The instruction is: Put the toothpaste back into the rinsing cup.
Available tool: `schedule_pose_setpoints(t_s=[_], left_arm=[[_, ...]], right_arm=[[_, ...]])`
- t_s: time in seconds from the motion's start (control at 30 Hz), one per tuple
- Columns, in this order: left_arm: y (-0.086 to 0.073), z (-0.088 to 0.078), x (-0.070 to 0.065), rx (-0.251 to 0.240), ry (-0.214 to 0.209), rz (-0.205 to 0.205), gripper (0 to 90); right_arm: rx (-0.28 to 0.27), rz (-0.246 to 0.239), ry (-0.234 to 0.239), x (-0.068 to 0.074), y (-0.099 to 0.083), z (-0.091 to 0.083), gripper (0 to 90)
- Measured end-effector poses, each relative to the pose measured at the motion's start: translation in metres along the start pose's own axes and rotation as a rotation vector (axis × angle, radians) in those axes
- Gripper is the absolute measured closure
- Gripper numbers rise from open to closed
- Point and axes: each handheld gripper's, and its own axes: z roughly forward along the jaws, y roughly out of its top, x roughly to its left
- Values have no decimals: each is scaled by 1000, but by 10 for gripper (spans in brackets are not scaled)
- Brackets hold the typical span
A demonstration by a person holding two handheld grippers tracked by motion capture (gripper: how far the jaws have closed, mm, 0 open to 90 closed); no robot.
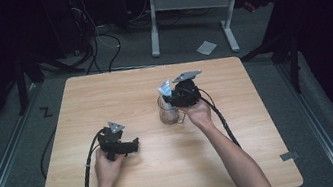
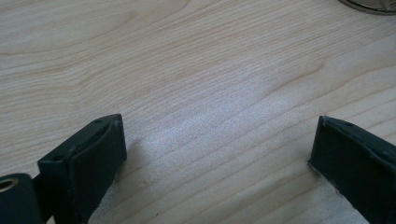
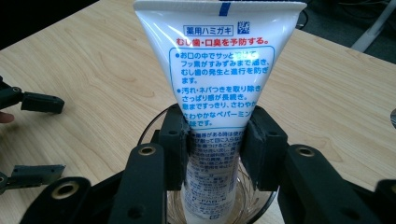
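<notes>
1. The room is dark, with a grey floor, and a pale wooden table [image 1: 118, 88] with a smooth grain stands in the middle.
2. The left gripper [image 1: 121, 146] rests on the near left part of the table. Its jaws stand wide apart with only bare wood between them.
3. The right gripper [image 3: 215, 142], right of the middle, is clamped on a toothpaste tube [image 3: 218, 70] at about its middle height.
4. A clear glass cup [image 1: 169, 112] stands on the table, and the lower end of the tube is inside it. The glass looks hard, slippery and fragile.
5. The tube is white plastic with a flat sealed top. I judge it light and soft, so it will dent under a strong squeeze. The flat middle part seems the best place to hold.
</notes>
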Motion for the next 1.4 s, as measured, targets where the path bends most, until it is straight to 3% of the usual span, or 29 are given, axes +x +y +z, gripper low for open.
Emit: schedule_pose_setpoints(t_s=[0.47, 0.77, 1.03, 1.4], left_arm=[[0, 0, 0, 0, 0, 1, 37], [0, 0, 0, 0, 0, 0, 38], [0, 0, 0, 1, -1, 0, 38], [0, 0, 0, 2, -1, 1, 38]], right_arm=[[23, -27, -3, 5, -7, 5, 627], [12, -12, 12, 3, -13, -1, 607], [18, -30, 16, 4, -15, -6, 584], [-6, -21, 39, 4, -16, -13, 469]])
